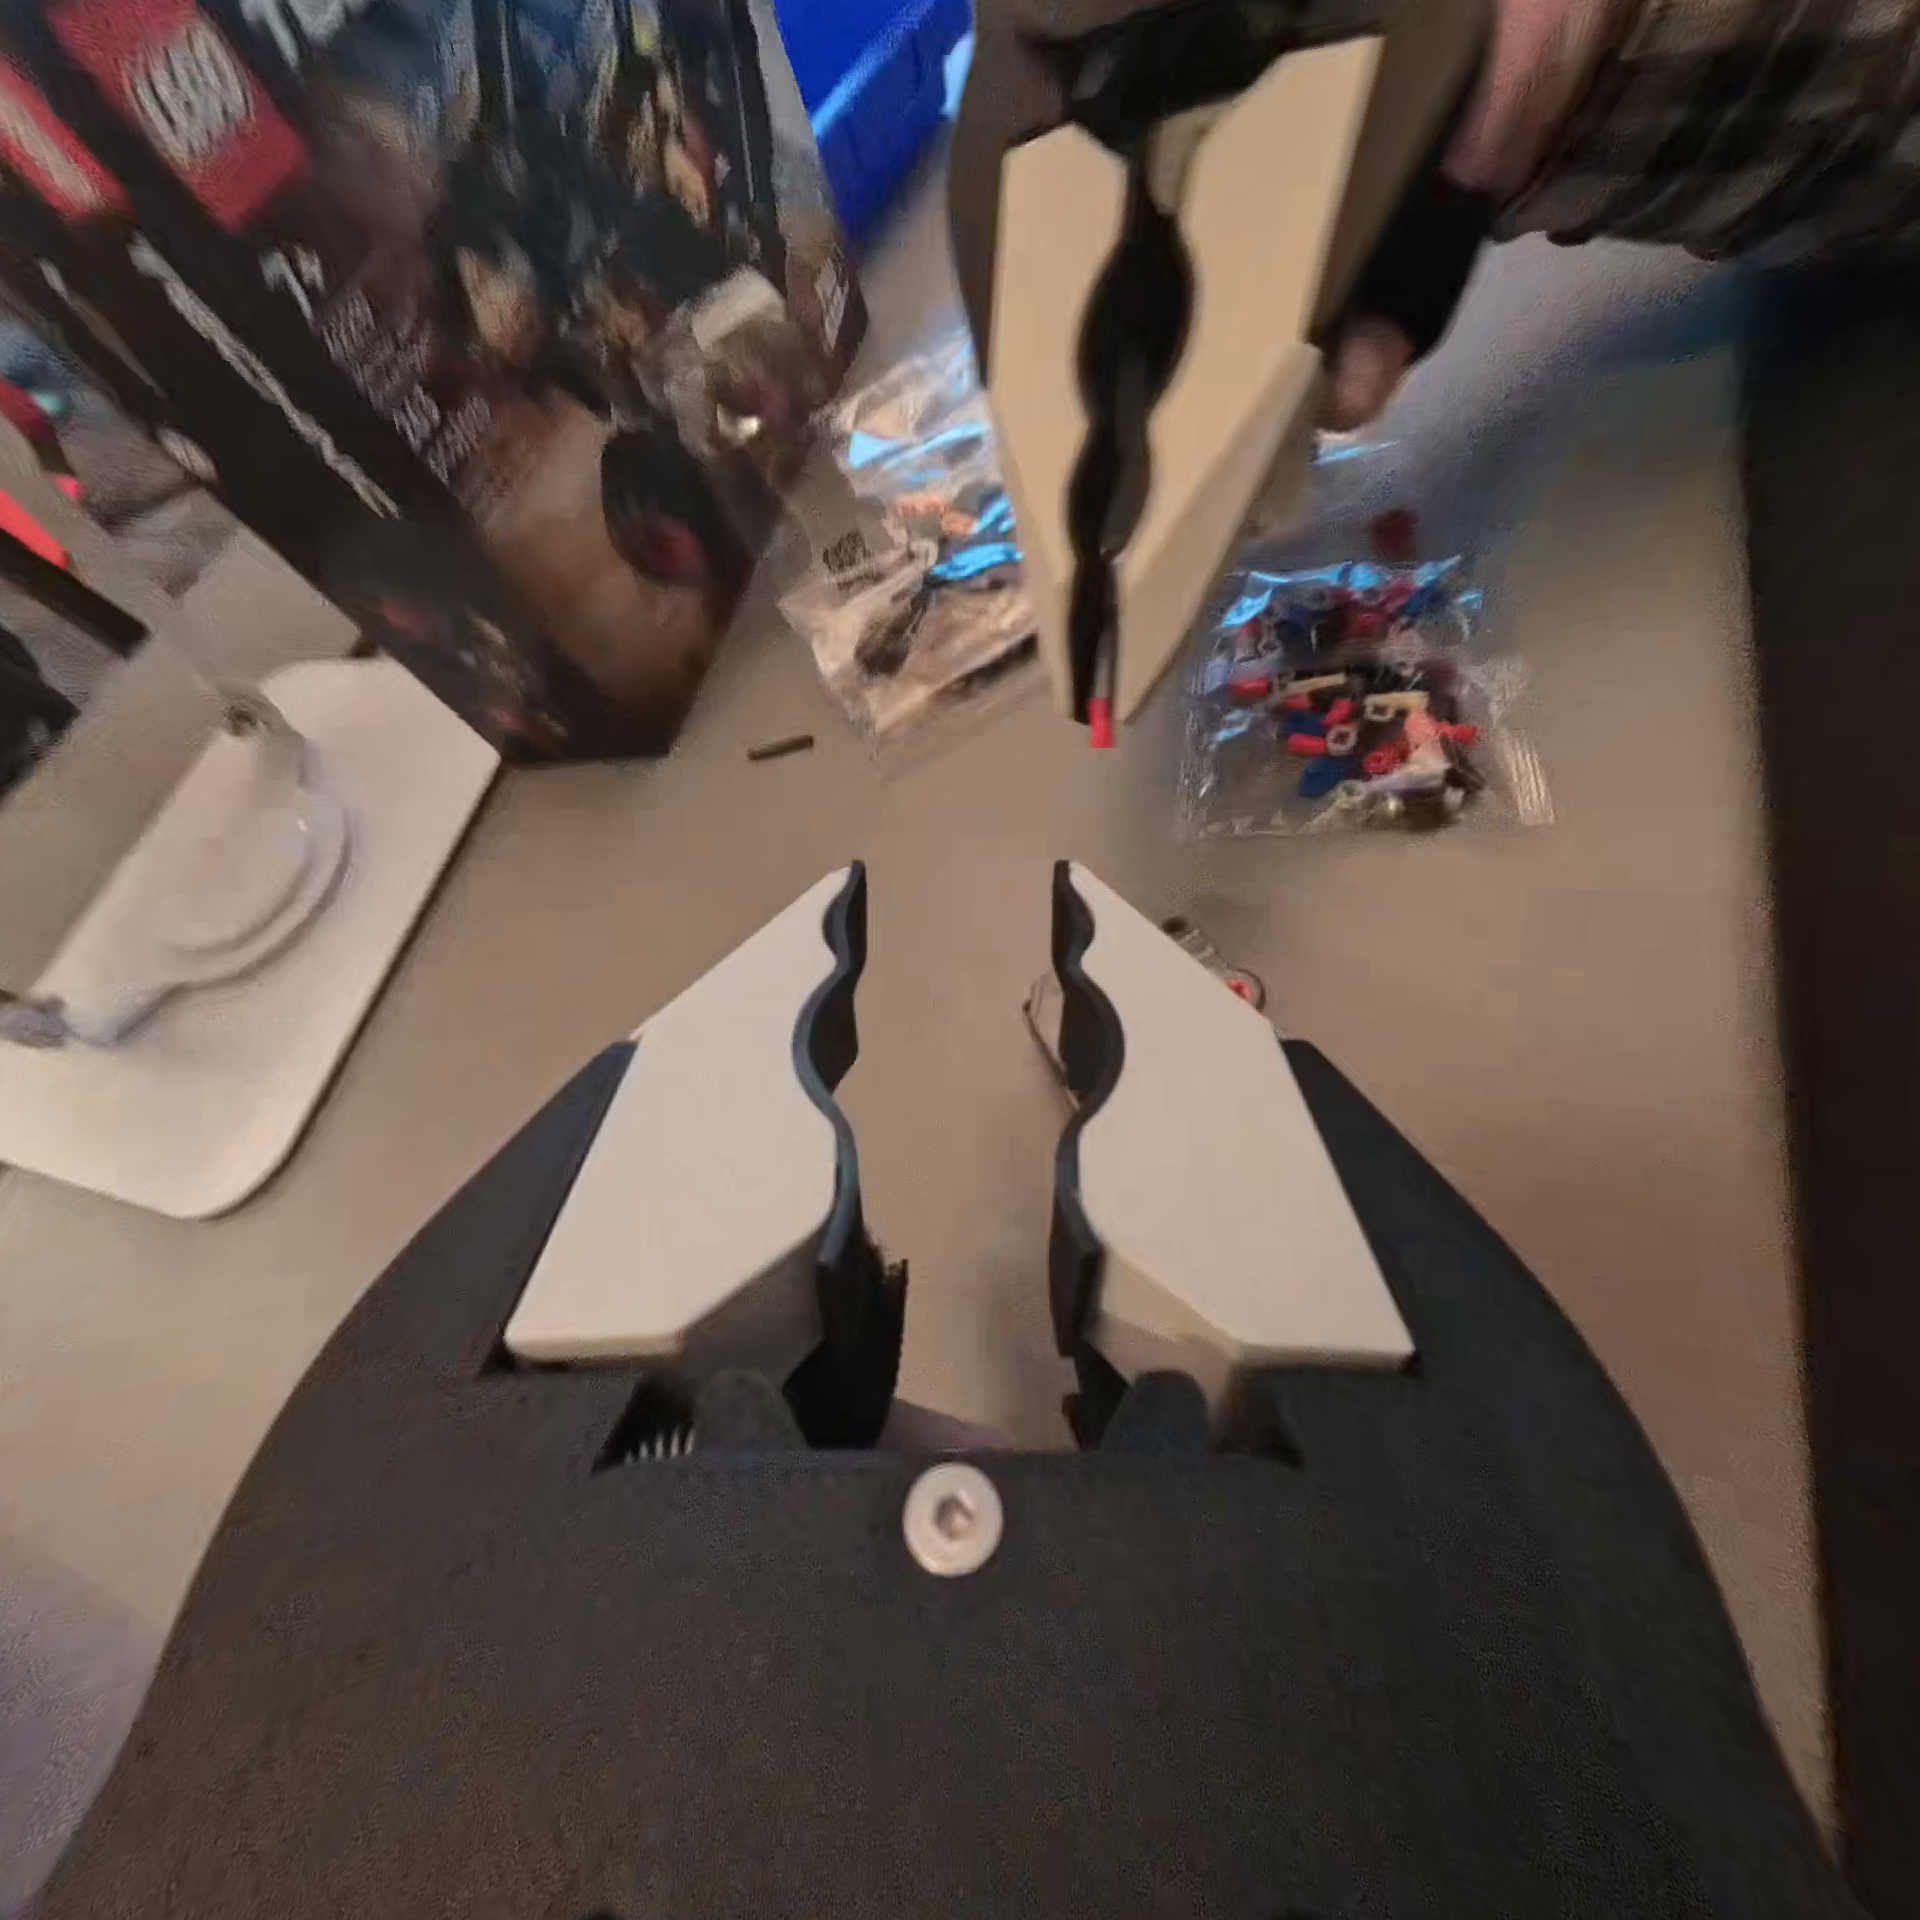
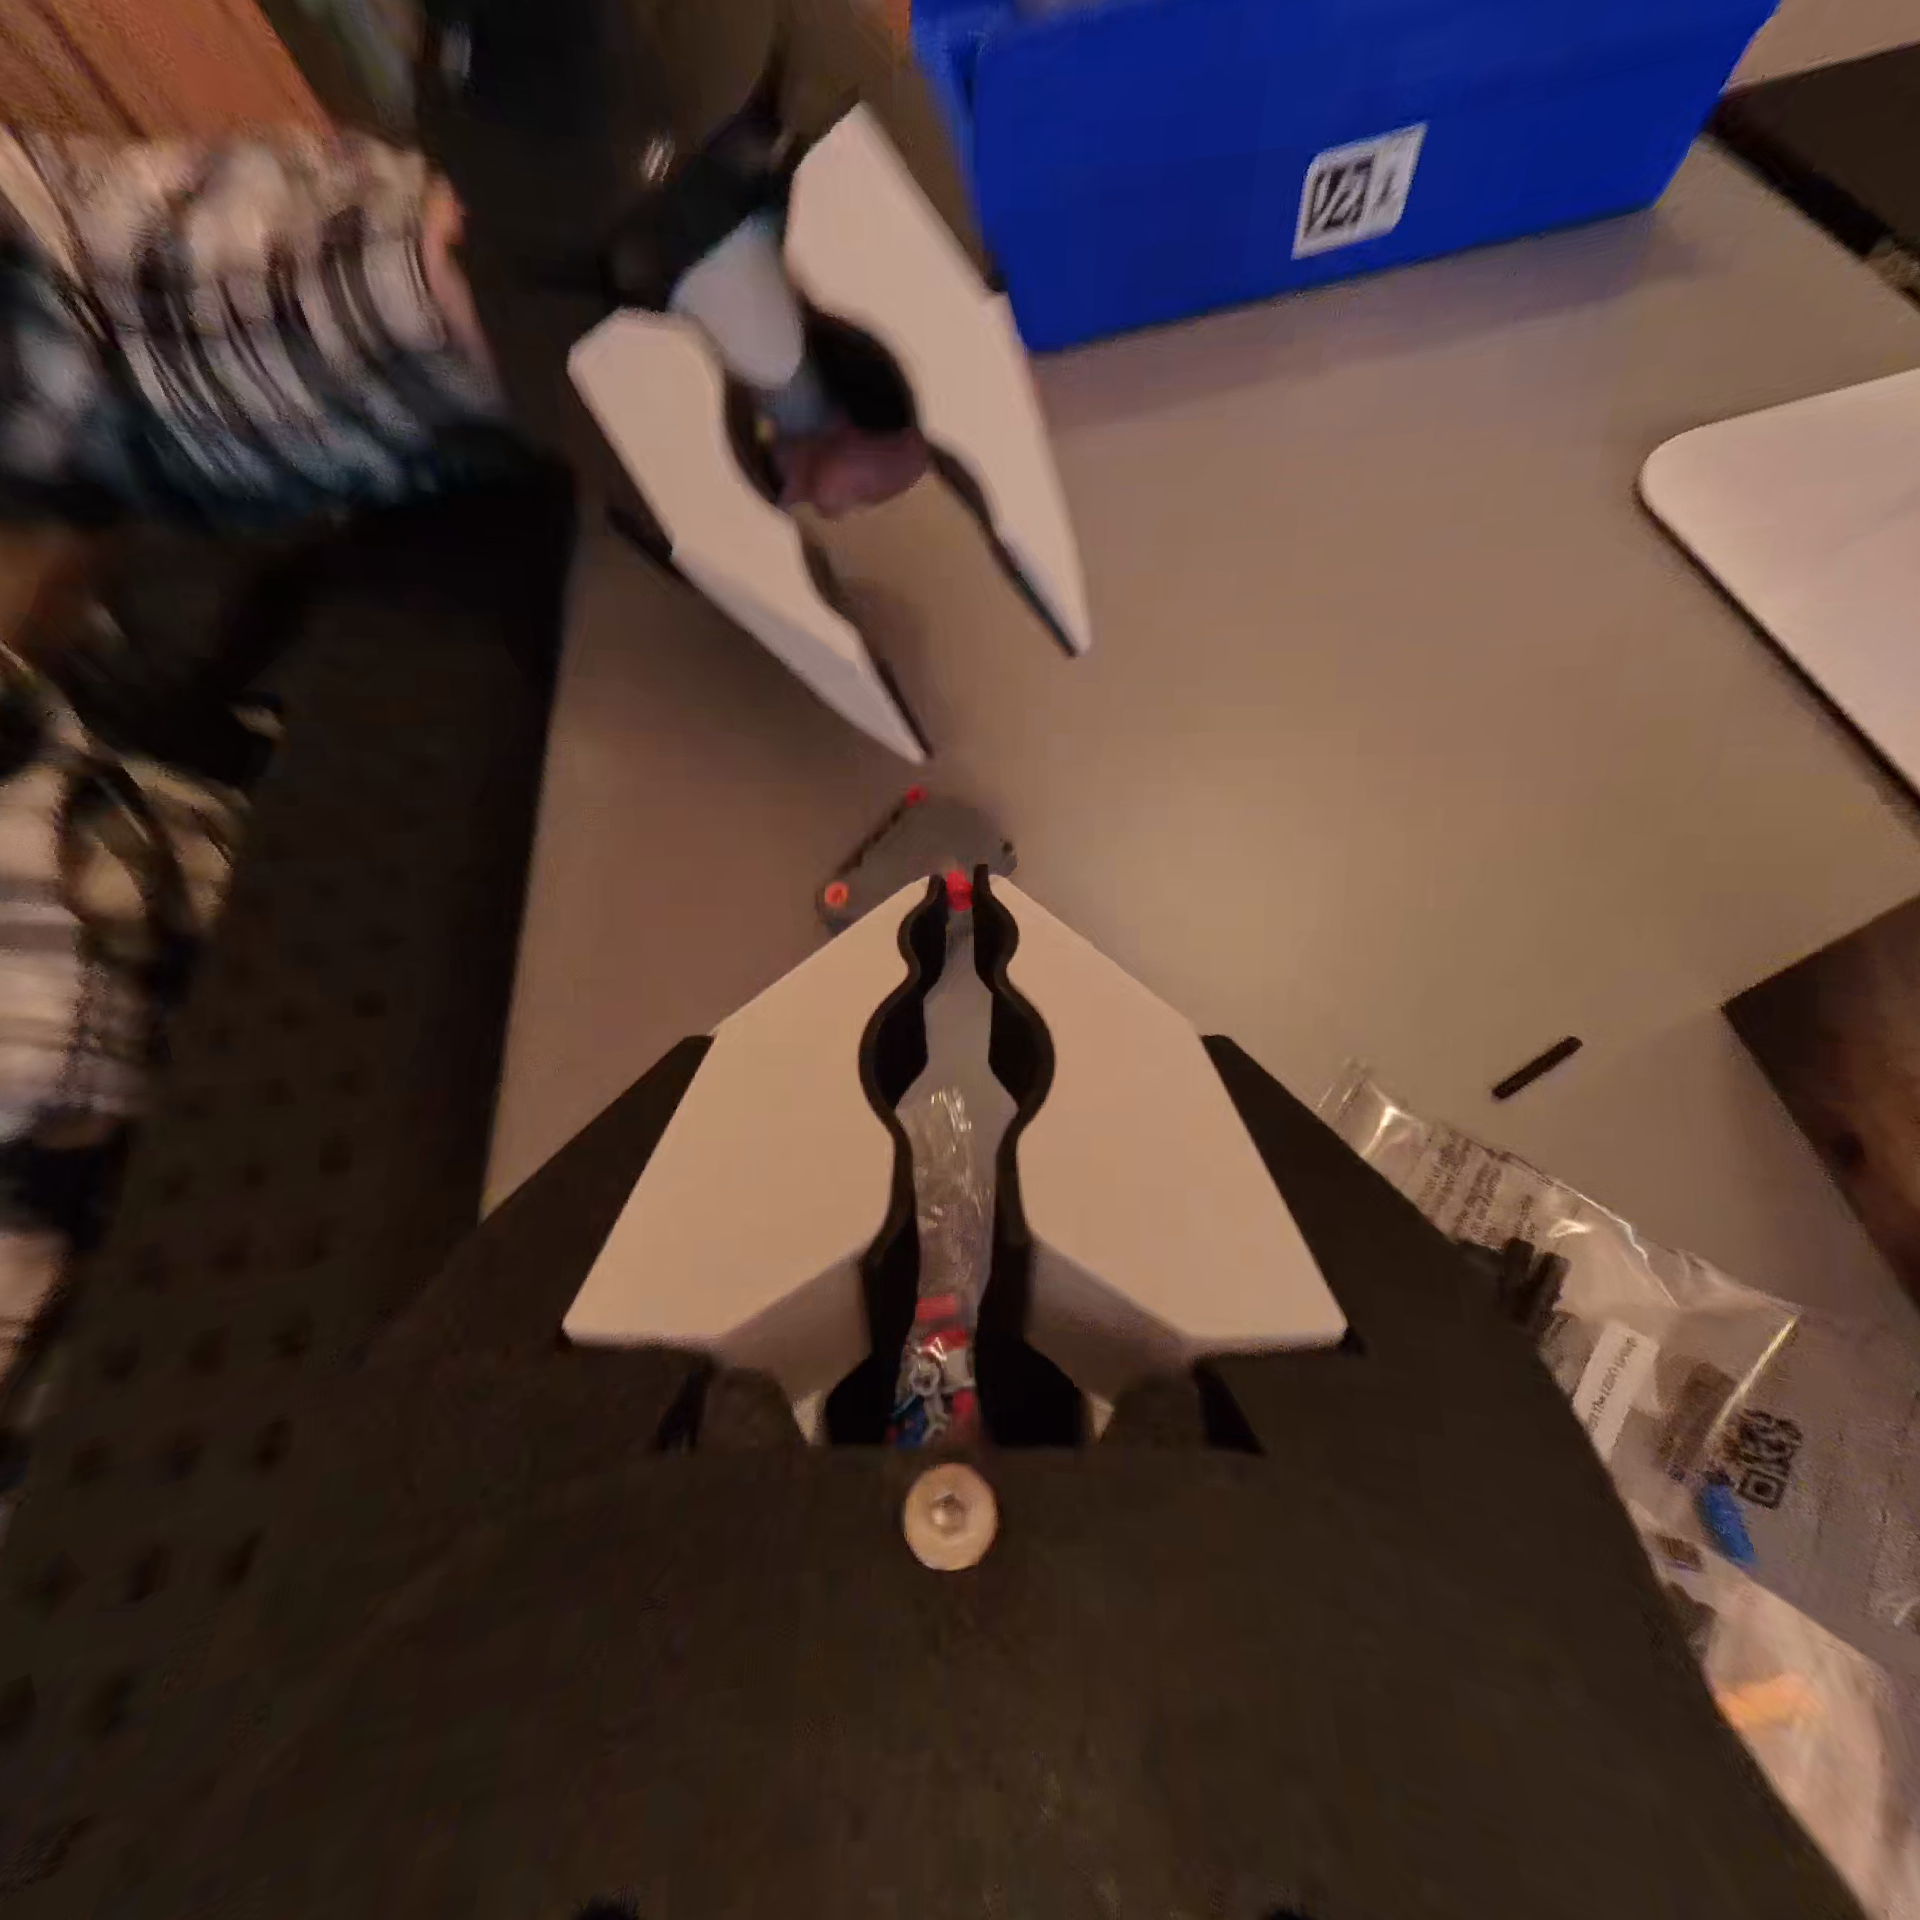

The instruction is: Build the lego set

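two parts bags (image 1: 1361,717) (image 1: 914,582) lie right of the upright box (image 1: 499,416).

Both grippers have matte black wedge-shaped bodies, a silver hex screw (image 1: 953,1520), and pale grey fingers (image 1: 717,1132) with wavy black pads (image 1: 1081,1049).

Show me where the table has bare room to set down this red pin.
Bare table lies between the white board, the box and the left tongs, with only a small black pin near. It is crowded farther off: two parts bags under the right tongs holding the red pin.
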The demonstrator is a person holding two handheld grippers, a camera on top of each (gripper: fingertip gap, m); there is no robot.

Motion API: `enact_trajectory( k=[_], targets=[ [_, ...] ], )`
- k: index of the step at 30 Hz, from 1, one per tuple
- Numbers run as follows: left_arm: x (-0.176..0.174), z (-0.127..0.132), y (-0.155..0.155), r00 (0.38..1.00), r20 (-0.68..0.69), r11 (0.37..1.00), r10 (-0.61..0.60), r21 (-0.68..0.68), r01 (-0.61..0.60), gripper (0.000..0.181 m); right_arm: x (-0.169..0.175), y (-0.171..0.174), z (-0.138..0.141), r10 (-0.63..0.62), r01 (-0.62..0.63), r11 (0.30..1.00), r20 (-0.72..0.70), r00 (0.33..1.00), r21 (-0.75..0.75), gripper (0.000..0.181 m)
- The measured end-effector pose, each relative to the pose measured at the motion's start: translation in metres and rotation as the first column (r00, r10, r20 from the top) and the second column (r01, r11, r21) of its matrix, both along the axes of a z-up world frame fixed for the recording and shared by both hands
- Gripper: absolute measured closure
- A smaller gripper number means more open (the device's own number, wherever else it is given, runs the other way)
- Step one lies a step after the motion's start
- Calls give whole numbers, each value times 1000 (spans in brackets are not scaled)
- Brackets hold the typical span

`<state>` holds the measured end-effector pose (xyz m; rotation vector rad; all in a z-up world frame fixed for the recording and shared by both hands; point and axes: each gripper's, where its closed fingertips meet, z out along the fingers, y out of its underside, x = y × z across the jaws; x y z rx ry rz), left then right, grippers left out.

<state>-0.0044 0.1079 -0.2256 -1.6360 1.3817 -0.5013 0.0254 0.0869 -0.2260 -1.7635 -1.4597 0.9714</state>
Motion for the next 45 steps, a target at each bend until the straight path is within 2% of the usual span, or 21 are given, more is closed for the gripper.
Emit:
enact_trajectory(
  k=[3, 5, 11, 16, 18, 20, 21, 24, 27, 29, 30, 32, 33, 35, 38, 42, 44, 45],
  targets=[
    [-3, -24, -3, 997, -75, 997, -10, -81, 4, 149, -5, -14, -19, 73, -82, 994, 123, 990, 72, 178],
    [-3, -41, -3, 991, -133, 996, -5, -89, -7, 147, -8, -19, -28, 100, -123, 986, 184, 978, 116, 178],
    [3, -45, -3, 993, -114, 991, -7, -130, -8, 158, -9, -18, -39, 112, -179, 962, 298, 948, 208, 178],
    [7, -46, -4, 993, -111, 991, -29, -136, 14, 167, -11, -17, -47, 139, -233, 945, 364, 921, 228, 179],
    [6, -55, -4, 987, -156, 992, -34, -129, 14, 172, -13, -18, -49, 155, -255, 940, 382, 911, 227, 179],
    [3, -71, -9, 973, -222, 991, -62, -131, 33, 169, -11, -17, -54, 152, -273, 931, 423, 893, 241, 179],
    [6, -69, -10, 978, -198, 991, -60, -130, 34, 169, -11, -16, -56, 148, -280, 926, 439, 886, 252, 179],
    [4, -69, -8, 976, -211, 993, -50, -113, 26, 170, -16, -25, -52, 185, -283, 936, 390, 902, 209, 179],
    [-2, -58, -1, 984, -177, 995, -13, -105, -5, 172, -11, -23, -52, 161, -276, 932, 412, 897, 236, 179],
    [-9, -37, -3, 991, -136, 992, 14, -124, -31, 161, -13, -31, -47, 179, -276, 936, 376, 909, 220, 179],
    [-13, -27, -9, 993, -119, 987, 19, -158, -38, 148, -13, -33, -44, 184, -274, 937, 361, 914, 217, 179],
    [-17, -12, -37, 996, -84, 968, -6, -249, -15, 129, -13, -38, -39, 191, -274, 937, 342, 920, 216, 179],
    [-18, -9, -51, 996, -87, 969, -22, -246, 0, 123, -14, -41, -37, 202, -279, 937, 326, 924, 209, 179],
    [-25, -17, -77, 990, -136, 965, -42, -261, 5, 114, -16, -48, -34, 227, -293, 936, 302, 926, 195, 179],
    [-29, -35, -97, 980, -199, 966, -22, -256, -30, 113, -21, -57, -32, 256, -315, 930, 283, 924, 190, 179],
    [-29, -56, -100, 959, -278, 968, 53, -220, -117, 111, -28, -67, -32, 285, -342, 922, 277, 918, 182, 179],
    [-28, -63, -95, 949, -307, 972, 78, -188, -140, 118, -31, -70, -35, 297, -352, 919, 279, 913, 175, 179],
    [-28, -65, -94, 945, -322, 975, 62, -181, -126, 128, -31, -70, -37, 298, -356, 918, 285, 911, 176, 179]
  ],
)
